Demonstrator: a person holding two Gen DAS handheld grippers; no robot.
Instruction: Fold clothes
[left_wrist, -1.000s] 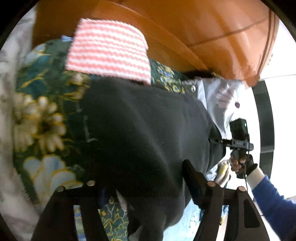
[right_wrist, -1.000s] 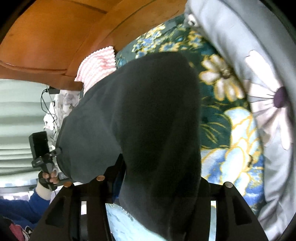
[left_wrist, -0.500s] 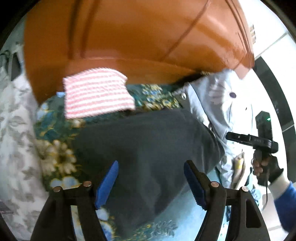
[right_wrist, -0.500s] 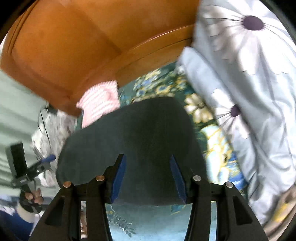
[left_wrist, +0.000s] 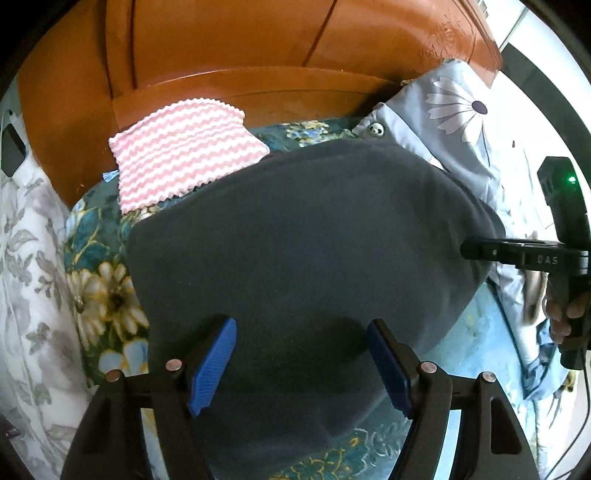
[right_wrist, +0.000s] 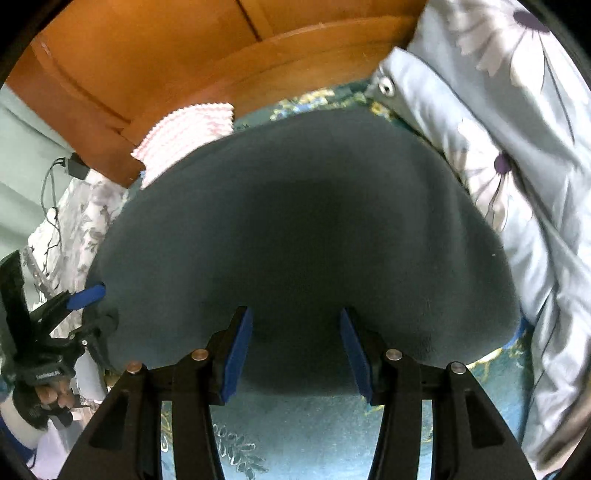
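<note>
Bedroom setting: floral bedspread (left_wrist: 107, 295) w/ a wooden headboard (left_wrist: 229, 44) behind it, and we take the dark garment (left_wrist: 303, 236) as our landmark. It lies flat mid-bed, probably folded already, since its outline looks compact and smooth, so we judge it's laid there to be checked or squared up. Our left gripper (left_wrist: 301, 365) hovers over the garment's near edge, jaws wide apart, pads clear of the cloth, holding nothing. Our right gripper (right_wrist: 297, 352) hangs over the same near edge, jaws roughly half open, also empty; both seem parked above it ready for a next pinch, prob. another fold. Behind the garment, toward the headboard, sits a pink-striped cloth (left_wrist: 184, 147), already folded, likely set aside as done. Right of the garment lies a grey daisy-print duvet (left_wrist: 458, 110), bunched. Count: 1 dark garment, 1 pink cloth, 1 duvet, 2 grippers.
</note>
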